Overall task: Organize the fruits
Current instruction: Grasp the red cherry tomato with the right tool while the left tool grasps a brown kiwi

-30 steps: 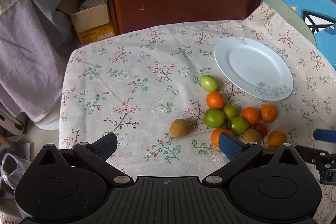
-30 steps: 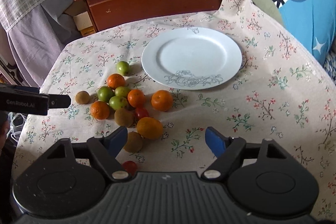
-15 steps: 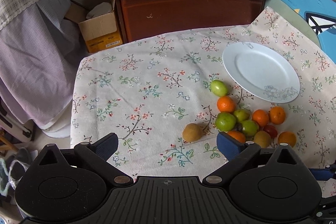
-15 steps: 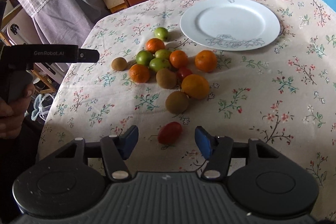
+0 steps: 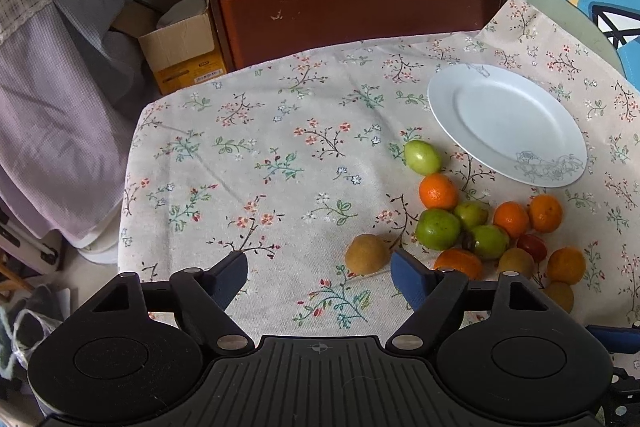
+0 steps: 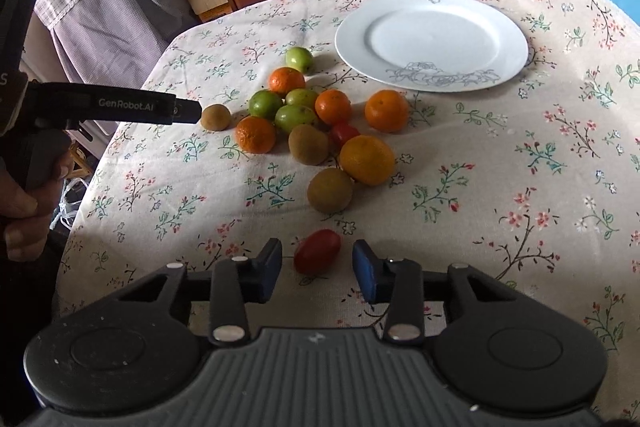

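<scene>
Red cherry tomato (image 6: 317,251) lying on floral tablecloth (image 6: 500,163), near side, apart from fruit pile (image 6: 316,123). I'm seeing right gripper (image 6: 317,269) straddling it, jaws just closing in, pads not yet touching it. Left gripper (image 5: 318,277) narrowing too, nothing between jaws, brown kiwi (image 5: 367,253) just beyond tips. White plate (image 6: 432,41) sitting far right, bare.

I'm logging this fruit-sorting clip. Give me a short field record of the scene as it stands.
plate: white, nothing on it
fruit pile: oranges, green fruits, kiwis on the floral tablecloth, beside the plate
right gripper: jaws just been closing, either side of the red tomato, gaps remain
left gripper: jaws just been closing, nothing between; lone kiwi ahead
</scene>
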